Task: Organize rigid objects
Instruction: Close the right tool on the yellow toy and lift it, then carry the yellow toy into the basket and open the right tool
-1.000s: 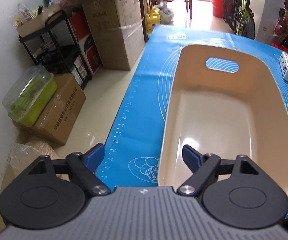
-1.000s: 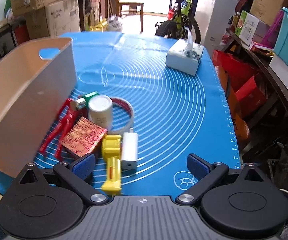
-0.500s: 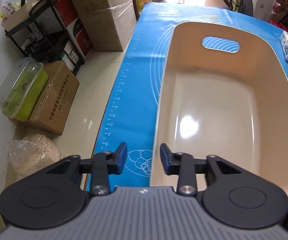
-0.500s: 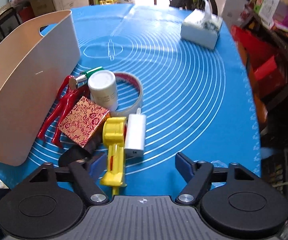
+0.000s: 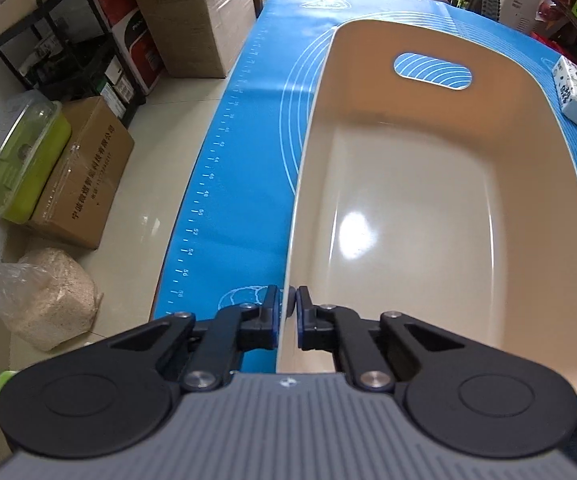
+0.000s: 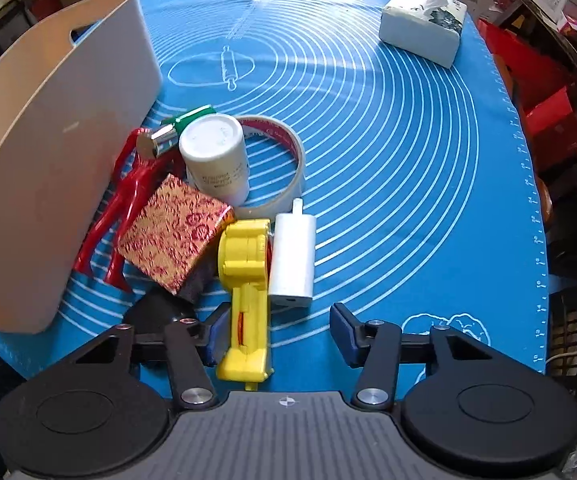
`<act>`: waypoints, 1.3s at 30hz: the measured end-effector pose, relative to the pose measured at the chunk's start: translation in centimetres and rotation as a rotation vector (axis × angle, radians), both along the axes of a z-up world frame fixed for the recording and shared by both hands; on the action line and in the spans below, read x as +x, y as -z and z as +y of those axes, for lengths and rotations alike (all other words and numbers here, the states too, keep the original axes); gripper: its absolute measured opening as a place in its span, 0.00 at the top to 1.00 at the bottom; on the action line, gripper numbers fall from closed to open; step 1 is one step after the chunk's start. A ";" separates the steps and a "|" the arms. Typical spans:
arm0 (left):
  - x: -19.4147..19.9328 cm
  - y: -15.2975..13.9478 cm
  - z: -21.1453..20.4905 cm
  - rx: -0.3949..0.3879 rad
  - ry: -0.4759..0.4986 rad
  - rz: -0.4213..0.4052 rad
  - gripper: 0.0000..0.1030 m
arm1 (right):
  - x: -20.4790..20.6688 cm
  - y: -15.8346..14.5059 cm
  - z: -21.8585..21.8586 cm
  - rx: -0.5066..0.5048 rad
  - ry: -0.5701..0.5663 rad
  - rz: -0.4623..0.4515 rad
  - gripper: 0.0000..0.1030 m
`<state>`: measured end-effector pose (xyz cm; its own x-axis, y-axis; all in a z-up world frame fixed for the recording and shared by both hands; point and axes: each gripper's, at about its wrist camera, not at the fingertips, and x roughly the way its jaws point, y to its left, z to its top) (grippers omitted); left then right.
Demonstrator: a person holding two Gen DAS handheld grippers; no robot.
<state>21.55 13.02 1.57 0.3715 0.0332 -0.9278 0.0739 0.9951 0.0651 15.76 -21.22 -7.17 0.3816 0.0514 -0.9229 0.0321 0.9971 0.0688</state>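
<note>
My left gripper [image 5: 287,316] is pinched on the near left rim of the beige bin [image 5: 440,216], one pad outside the wall and one inside, pressing the thin edge between them. The bin sits on the blue mat [image 5: 248,152] and its interior shows nothing in it; the handle cut-out is at the far end. My right gripper [image 6: 276,330] points steeply down over the pile of objects just right of the bin; its jaws are closing, with the handle end of the yellow tool [image 6: 244,280] between them, and I see no pad pressing on it yet. Beside the yellow tool lies a white charger block [image 6: 291,256], touching it. Further in: a red-and-gold patterned box [image 6: 174,234], a white cylindrical jar [image 6: 214,158] standing upright inside a roll of tape [image 6: 284,148], red pliers-like tool [image 6: 128,200] against the bin wall, and a green-and-silver cylinder [image 6: 176,130]. A tissue pack [image 6: 422,26] lies well apart at the far right.
</note>
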 end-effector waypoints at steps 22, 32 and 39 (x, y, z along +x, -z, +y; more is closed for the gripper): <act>-0.4 0.2 1.0 -0.084 -0.025 -0.058 0.92 | -0.2 0.0 1.4 -0.009 -0.059 0.032 0.73; -0.7 0.4 1.1 -0.092 -0.023 -0.065 0.92 | -0.9 -2.8 -0.3 0.033 0.003 -0.041 0.73; -0.7 0.3 1.2 -0.103 -0.027 -0.065 0.93 | -0.9 -7.9 -0.1 0.038 0.009 -0.165 0.73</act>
<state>20.87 14.22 1.24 0.4314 -0.0502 -0.9007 0.0454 0.9984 -0.0339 14.83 -21.36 0.74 0.5287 0.0808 -0.8449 0.0258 0.9935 0.1111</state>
